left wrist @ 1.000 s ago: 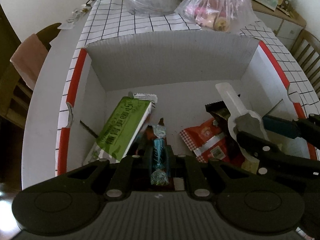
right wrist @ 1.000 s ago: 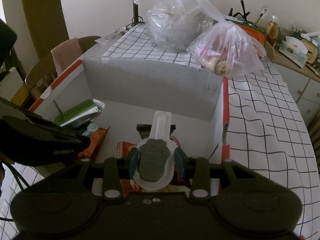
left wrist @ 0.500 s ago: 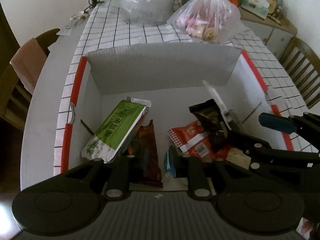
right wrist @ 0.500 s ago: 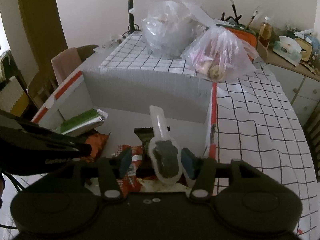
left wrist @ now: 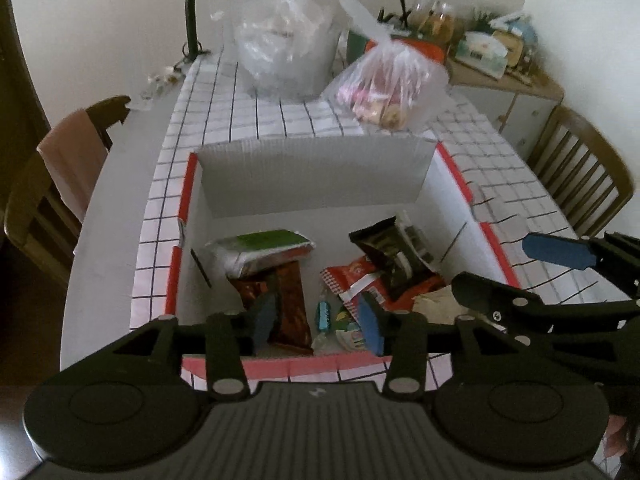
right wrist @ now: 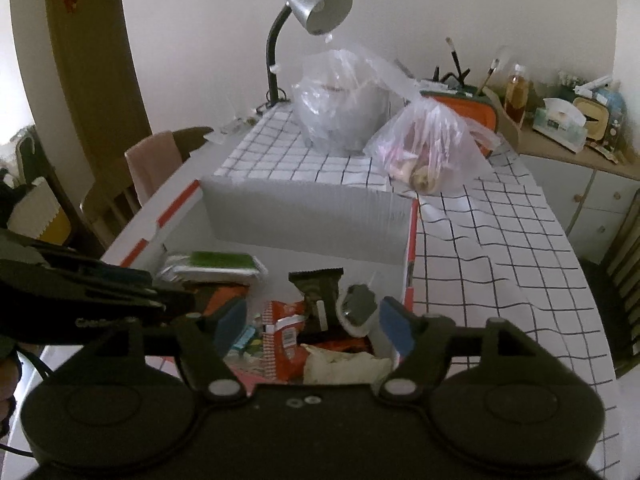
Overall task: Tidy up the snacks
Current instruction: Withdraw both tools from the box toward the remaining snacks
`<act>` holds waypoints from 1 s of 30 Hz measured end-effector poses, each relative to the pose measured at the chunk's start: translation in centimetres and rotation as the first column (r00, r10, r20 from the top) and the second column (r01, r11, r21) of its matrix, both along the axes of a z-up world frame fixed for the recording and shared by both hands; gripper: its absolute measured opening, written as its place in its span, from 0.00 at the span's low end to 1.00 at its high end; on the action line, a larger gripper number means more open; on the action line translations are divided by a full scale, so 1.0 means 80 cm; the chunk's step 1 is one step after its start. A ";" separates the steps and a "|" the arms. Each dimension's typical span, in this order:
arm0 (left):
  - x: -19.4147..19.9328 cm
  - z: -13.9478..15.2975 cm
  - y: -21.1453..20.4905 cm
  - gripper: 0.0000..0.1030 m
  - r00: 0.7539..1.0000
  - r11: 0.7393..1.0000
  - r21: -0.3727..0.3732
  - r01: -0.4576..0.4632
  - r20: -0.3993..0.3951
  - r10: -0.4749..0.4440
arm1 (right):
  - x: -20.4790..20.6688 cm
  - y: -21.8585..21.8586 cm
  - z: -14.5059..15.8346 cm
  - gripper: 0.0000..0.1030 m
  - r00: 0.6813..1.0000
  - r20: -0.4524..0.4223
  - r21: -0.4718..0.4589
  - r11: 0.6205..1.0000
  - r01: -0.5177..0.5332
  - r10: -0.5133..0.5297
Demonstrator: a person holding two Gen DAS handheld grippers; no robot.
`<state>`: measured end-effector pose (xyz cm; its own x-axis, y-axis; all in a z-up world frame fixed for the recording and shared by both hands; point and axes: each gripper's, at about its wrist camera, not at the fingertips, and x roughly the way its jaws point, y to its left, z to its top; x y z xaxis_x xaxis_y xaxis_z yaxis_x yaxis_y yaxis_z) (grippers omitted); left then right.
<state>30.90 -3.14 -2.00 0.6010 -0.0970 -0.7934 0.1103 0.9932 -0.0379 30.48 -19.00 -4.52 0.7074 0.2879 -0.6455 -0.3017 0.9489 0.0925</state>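
Box (left wrist: pixel 312 178): white carton with red-taped rim, open top, standing on your checked desk (left wrist: pixel 500 168). It serves as the collecting point, so every loose snack lies on its floor.

Contents, left side: green pack (left wrist: pixel 256 250) lying flat, partly over a brown bar (left wrist: pixel 290 304). Middle: a small blue candy (left wrist: pixel 323 316) close to the near wall. Right side: dark wrapper (left wrist: pixel 384 248) propped over a red pack (left wrist: pixel 352 280), and a clear sleeve with a grey snack (right wrist: pixel 356 310) leaning in the right corner.

Left tongs (left wrist: pixel 316 320): your jaws have just been opening and stand moderately apart, with nothing pinched; the candy lies below the gap, released.

Right tongs (right wrist: pixel 312 326): jaws have just been opening, now wide. The sleeve sits near the right pad, but I judge it let go, resting on the pile.

Still outside the box: two clear bags at the desk's far end, one holding pink-wrapped items (right wrist: pixel 432 148), likely the remaining stock.

View differences: the left camera shows the box floor, the brown bar and the near red rim. The right camera alone shows the lamp head (right wrist: pixel 316 8), the sleeve's resting place and a pale crumpled wrapper (right wrist: pixel 344 364) by the near edge.
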 end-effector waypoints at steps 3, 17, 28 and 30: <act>-0.018 0.012 0.002 0.48 1.000 1.000 -0.008 0.003 0.029 -0.003 | -0.015 -0.001 0.011 0.77 1.000 0.017 0.011 1.000 -0.006 0.006; -0.109 0.057 0.019 0.65 0.991 1.000 -0.029 0.002 0.134 0.002 | -0.101 -0.004 0.054 0.97 0.995 0.096 0.078 0.997 -0.029 0.022; -0.165 0.058 0.038 0.73 0.987 0.999 -0.048 -0.007 0.161 0.015 | -0.151 0.008 0.055 1.00 0.994 0.098 0.093 0.994 -0.063 0.054; -0.172 0.055 0.040 0.75 0.987 0.999 -0.053 -0.006 0.158 0.015 | -0.158 0.009 0.051 1.00 0.994 0.089 0.102 0.992 -0.068 0.059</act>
